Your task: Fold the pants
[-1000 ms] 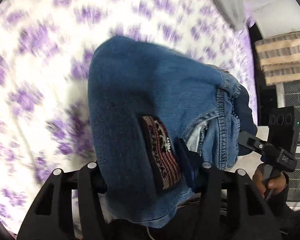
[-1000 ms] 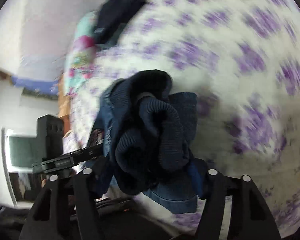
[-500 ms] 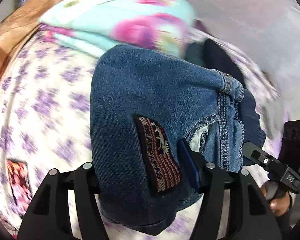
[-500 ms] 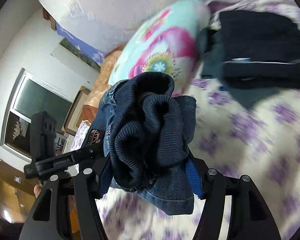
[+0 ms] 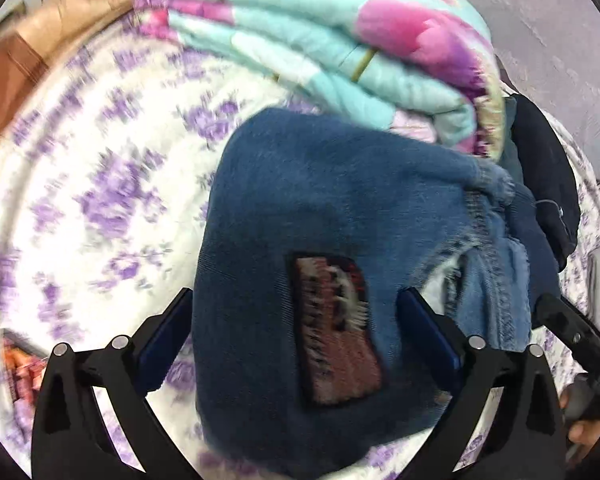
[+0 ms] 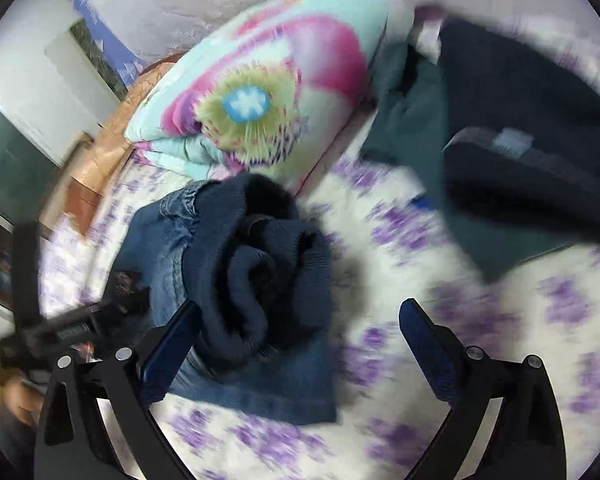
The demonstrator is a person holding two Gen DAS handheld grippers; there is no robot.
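The folded blue jeans (image 5: 320, 220) with a red woven patch (image 5: 336, 328) lie on the purple-flowered bedsheet (image 5: 100, 184). My left gripper (image 5: 296, 332) straddles the bundle; its blue pads (image 5: 168, 340) stand wide, at the denim's sides. In the right wrist view the jeans (image 6: 240, 280) show their dark ribbed waistband, lying left of centre. My right gripper (image 6: 300, 340) is open; its left pad touches the bundle, its right pad (image 6: 424, 340) stands apart over the sheet.
A folded turquoise and pink floral quilt (image 5: 340, 40) lies just behind the jeans. Dark folded garments (image 6: 520, 128) lie to the right on the bed. A brown headboard (image 5: 16, 60) is at far left.
Both grippers carried the jeans toward the quilt and set them on the sheet. The right gripper has opened and let go; the left jaws have widened.
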